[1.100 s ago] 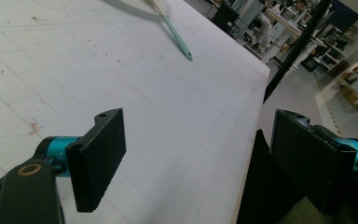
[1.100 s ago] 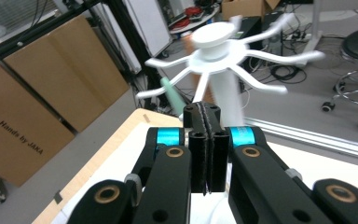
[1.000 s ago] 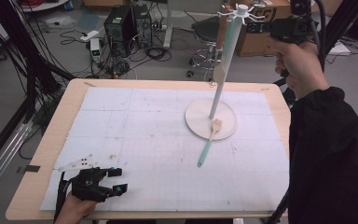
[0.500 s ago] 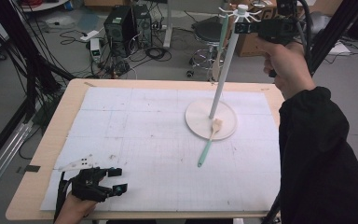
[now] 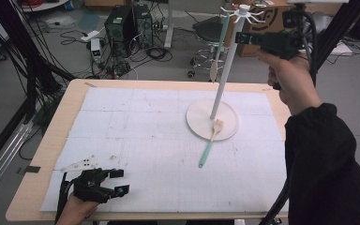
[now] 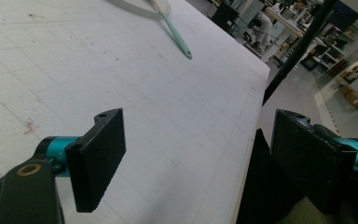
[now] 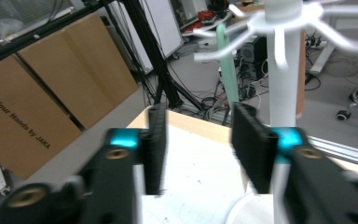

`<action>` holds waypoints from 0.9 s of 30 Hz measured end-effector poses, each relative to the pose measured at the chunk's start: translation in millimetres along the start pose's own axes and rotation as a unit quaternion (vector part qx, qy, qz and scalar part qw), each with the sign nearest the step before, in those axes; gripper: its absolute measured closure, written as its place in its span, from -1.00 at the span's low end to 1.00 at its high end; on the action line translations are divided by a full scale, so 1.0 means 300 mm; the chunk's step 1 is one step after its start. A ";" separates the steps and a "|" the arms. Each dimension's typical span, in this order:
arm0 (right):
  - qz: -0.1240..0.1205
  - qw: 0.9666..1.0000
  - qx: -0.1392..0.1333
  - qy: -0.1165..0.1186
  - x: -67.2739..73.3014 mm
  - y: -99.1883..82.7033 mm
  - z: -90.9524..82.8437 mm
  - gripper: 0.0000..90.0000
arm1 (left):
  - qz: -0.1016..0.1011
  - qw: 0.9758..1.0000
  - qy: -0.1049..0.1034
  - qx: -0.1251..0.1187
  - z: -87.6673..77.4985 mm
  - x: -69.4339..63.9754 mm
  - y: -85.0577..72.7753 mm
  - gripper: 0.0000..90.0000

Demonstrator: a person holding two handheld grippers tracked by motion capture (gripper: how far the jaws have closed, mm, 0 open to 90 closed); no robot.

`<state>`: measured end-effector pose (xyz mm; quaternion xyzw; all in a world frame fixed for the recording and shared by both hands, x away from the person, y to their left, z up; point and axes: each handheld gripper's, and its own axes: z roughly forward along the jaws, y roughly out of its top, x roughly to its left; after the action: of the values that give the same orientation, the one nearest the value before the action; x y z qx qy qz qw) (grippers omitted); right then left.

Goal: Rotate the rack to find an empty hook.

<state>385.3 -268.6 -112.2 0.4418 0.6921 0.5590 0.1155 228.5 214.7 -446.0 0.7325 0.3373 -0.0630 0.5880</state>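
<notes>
the mint-green-handled spatula hangs from a hook of the tall white rack, just beyond the raised right gripper, whose jaws have just been opening with nothing between them, while the left gripper rests open at the table's near edge.

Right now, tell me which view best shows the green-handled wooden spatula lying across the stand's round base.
The high view: the green-handled wooden spatula shows whole, blade on the white round base, handle on the paper. The left gripper view catches its handle at the top edge. The right gripper view shows a hanging green utensil instead.
</notes>
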 end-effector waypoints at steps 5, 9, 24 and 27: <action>-0.001 1.000 -0.002 0.002 -0.016 -0.088 -0.035 0.10 | 0.003 1.000 0.000 0.002 0.009 -0.010 -0.001 -0.59; -0.003 1.000 0.000 0.003 -0.025 -0.169 -0.056 0.07 | 0.006 1.000 0.000 0.007 0.015 -0.014 0.000 -0.59; 0.009 1.000 0.015 0.015 -0.076 -0.431 -0.083 -0.35 | 0.007 1.000 0.013 0.009 0.026 -0.014 0.002 -0.59; 0.018 0.999 0.019 0.019 -0.091 -0.508 -0.073 -0.38 | 0.004 1.000 0.013 0.008 0.024 -0.012 0.000 -0.59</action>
<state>313.6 -301.2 -247.1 0.4456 0.6968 0.5557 0.0840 228.0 206.7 -446.3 0.7391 0.3410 -0.0536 0.5784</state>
